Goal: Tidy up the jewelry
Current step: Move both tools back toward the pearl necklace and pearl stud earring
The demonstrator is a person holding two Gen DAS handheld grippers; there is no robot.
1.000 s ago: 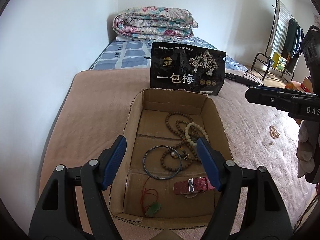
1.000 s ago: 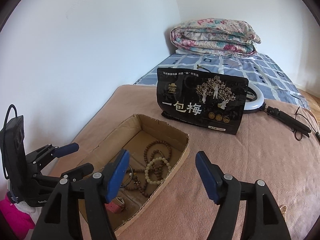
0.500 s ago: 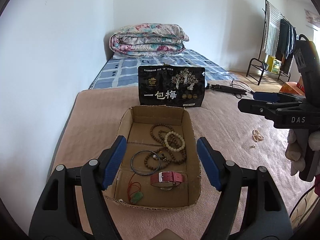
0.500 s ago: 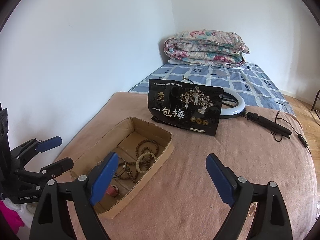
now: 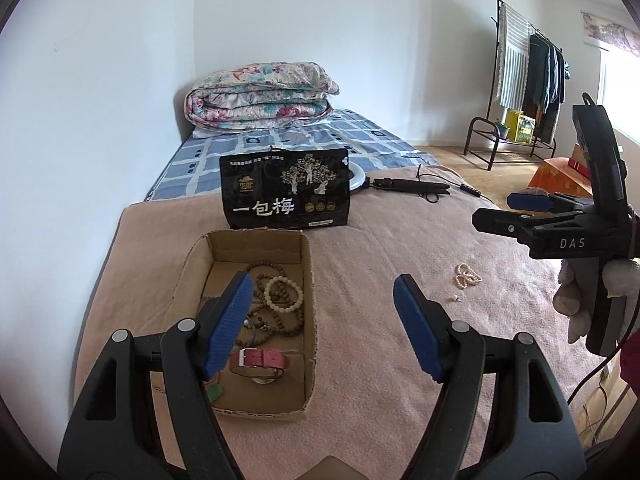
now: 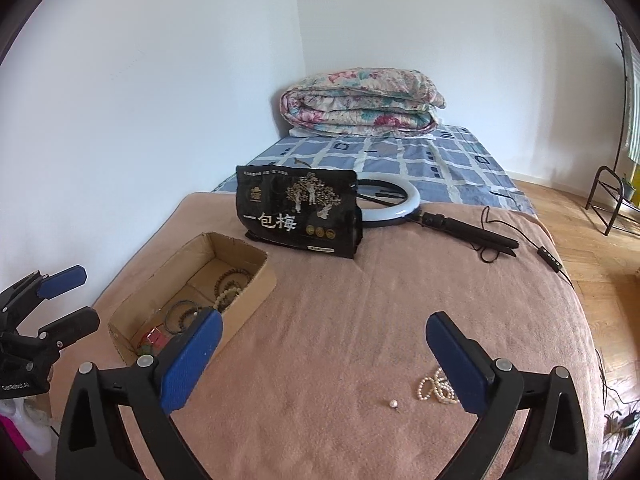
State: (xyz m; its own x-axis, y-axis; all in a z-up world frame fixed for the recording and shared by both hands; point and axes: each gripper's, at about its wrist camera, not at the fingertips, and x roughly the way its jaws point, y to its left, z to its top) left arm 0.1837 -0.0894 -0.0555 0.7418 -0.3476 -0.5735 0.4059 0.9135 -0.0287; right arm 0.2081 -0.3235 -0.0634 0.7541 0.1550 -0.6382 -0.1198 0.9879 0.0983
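A cardboard box (image 5: 309, 280) (image 6: 256, 280) lies on the pink blanket and holds bead bracelets (image 5: 282, 294), a dark bangle (image 6: 180, 314), a red watch strap (image 5: 260, 360) and a green pendant (image 5: 214, 392). A pearl bracelet (image 5: 467, 276) (image 6: 434, 388) and a small pearl stud (image 6: 393, 403) lie loose on the blanket to the right of the box. My left gripper (image 5: 326, 326) is open and empty above the box's near right side. My right gripper (image 6: 324, 364) is open and empty above the blanket, just left of the pearls.
A black snack bag (image 5: 286, 194) stands behind the box. A ring light with its handle and cable (image 6: 432, 216) lies behind it. A folded floral quilt (image 6: 360, 104) sits by the wall. A clothes rack (image 5: 528, 80) stands at the far right.
Both grippers have pulled back and up from the box. The left view has swung right, so the box now sits left of centre. The pearl bracelet has come into the right wrist view.
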